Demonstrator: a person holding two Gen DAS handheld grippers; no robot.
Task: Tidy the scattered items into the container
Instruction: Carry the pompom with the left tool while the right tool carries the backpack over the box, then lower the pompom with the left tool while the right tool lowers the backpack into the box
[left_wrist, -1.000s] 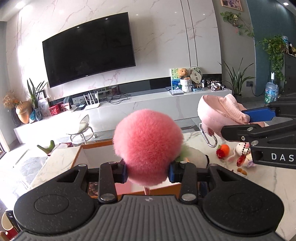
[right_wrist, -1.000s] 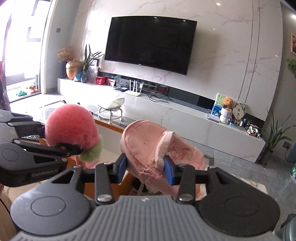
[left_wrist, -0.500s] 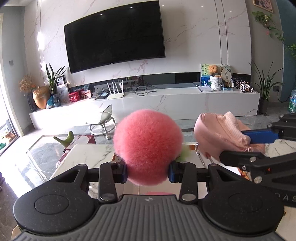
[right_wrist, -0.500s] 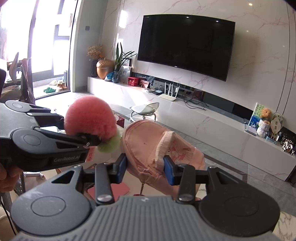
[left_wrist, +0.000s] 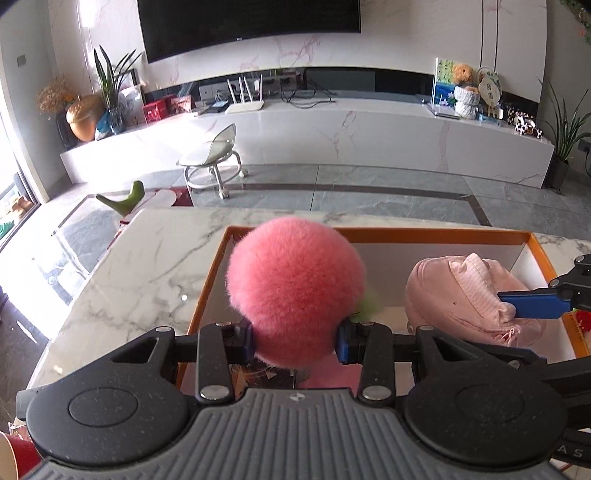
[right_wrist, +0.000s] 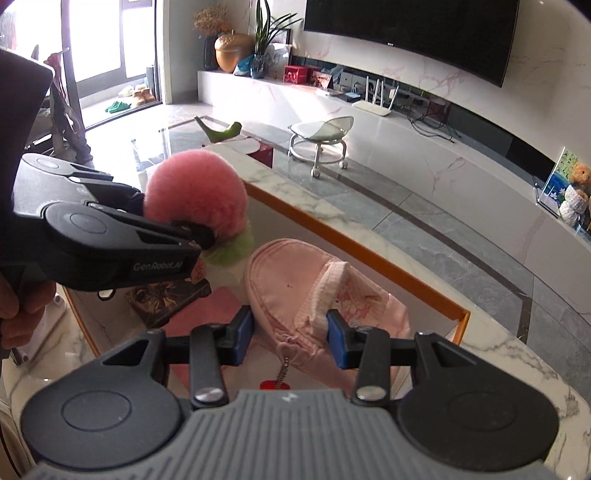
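My left gripper (left_wrist: 295, 341) is shut on a fluffy pink plush ball (left_wrist: 295, 288) with a green tuft (left_wrist: 367, 304). It hangs over the left part of an orange-rimmed white box (left_wrist: 424, 235) on a marble table. My right gripper (right_wrist: 290, 338) is shut on a pink fabric pouch (right_wrist: 314, 284), which hangs over the box's right part. The pouch (left_wrist: 461, 295) shows at the right of the left wrist view with a blue pad (left_wrist: 532, 304) pressed on it. The plush ball (right_wrist: 194, 194) and left gripper (right_wrist: 199, 240) show at the left of the right wrist view.
Inside the box (right_wrist: 369, 258) lie a dark patterned packet (right_wrist: 166, 299) and a flat pink item (right_wrist: 210, 310). Marble tabletop (left_wrist: 147, 277) surrounds the box. A hand (right_wrist: 22, 306) grips the left tool. Beyond the table are a grey floor, a small wheeled stool (left_wrist: 214, 162) and a TV bench.
Both grippers moved left and down with their loads, from the table's right part to above the box. The view tilted from the TV wall down onto the box.
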